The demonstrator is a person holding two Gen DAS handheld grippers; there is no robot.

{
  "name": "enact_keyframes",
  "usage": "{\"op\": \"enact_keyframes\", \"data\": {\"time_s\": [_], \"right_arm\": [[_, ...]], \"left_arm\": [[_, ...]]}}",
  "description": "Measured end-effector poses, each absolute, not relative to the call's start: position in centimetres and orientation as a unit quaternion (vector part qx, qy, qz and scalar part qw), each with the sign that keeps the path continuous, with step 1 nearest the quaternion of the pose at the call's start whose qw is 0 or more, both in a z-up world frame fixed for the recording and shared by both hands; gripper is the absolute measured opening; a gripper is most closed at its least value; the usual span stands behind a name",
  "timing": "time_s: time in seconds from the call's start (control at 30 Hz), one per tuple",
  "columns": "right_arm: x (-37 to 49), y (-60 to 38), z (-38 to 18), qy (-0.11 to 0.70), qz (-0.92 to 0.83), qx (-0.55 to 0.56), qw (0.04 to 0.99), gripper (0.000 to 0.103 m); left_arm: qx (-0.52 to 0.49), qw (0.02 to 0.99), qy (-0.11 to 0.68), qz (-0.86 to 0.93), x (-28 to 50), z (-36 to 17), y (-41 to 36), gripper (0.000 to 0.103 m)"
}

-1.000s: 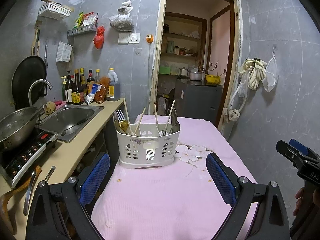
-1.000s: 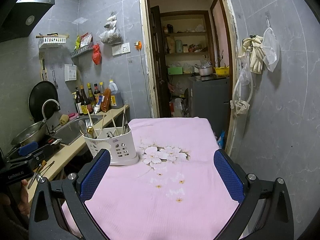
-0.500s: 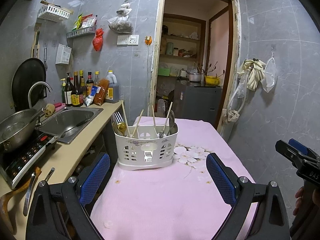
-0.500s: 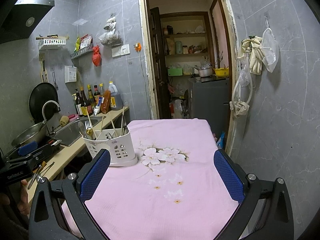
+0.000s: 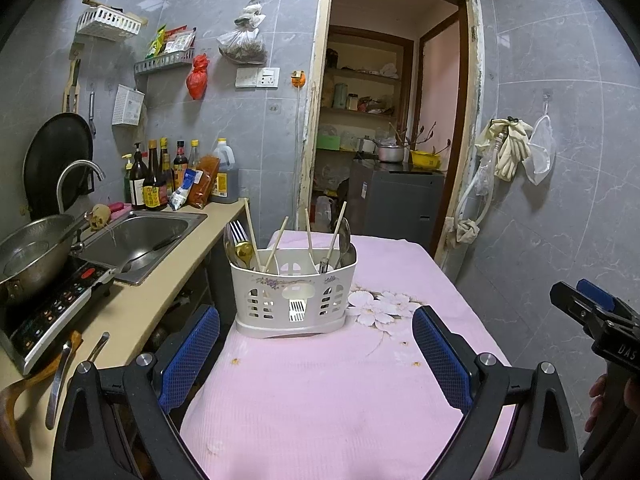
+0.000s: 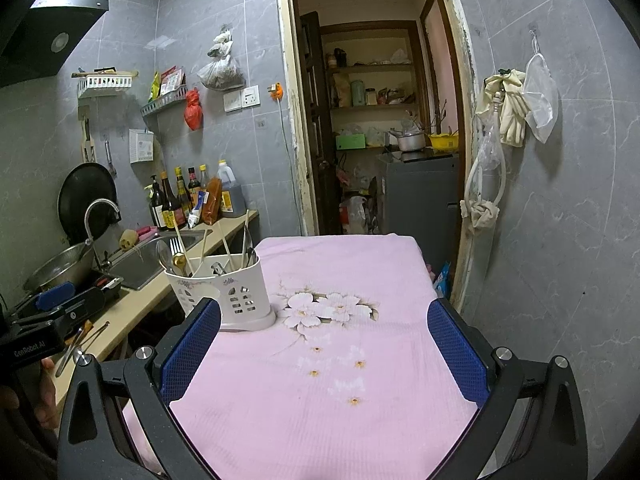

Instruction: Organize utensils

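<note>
A white slotted utensil caddy (image 5: 293, 294) (image 6: 230, 294) stands on the pink tablecloth (image 5: 328, 392) (image 6: 332, 384) near the table's left edge. Several chopsticks (image 5: 277, 245), spoons (image 5: 345, 236) and a fork (image 5: 239, 231) stick upright out of it. My left gripper (image 5: 316, 354) hovers low over the cloth in front of the caddy, open and empty. Further right, over the flower print, my right gripper (image 6: 324, 354) also stands open with nothing between its blue pads (image 6: 454, 354).
A counter (image 5: 132, 308) runs along the left with a sink (image 5: 140, 240), an induction hob (image 5: 52, 312), a steel bowl (image 5: 28, 256) and bottles (image 5: 160, 176). A wooden spatula and metal utensil (image 5: 60, 376) lie on its near end. A doorway (image 6: 376, 128) opens behind the table.
Both grippers have drawn back a little from the caddy and tilted slightly; the caddy and its utensils have not moved. Both stay open.
</note>
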State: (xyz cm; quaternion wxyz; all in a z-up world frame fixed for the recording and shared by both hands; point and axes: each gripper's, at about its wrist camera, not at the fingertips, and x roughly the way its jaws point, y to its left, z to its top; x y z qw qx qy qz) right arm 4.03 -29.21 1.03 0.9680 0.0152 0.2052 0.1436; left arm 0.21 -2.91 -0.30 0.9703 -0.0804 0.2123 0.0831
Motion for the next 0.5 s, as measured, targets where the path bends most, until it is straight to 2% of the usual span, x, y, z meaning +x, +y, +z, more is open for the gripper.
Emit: {"op": "enact_keyframes", "data": {"time_s": [0.5], "right_arm": [[4.01, -29.19, 1.01, 0.205, 0.144, 0.016, 0.968, 0.102]], "left_arm": [[-0.080, 0.970, 0.212, 0.083, 0.16, -0.30, -2.83, 0.097]]}}
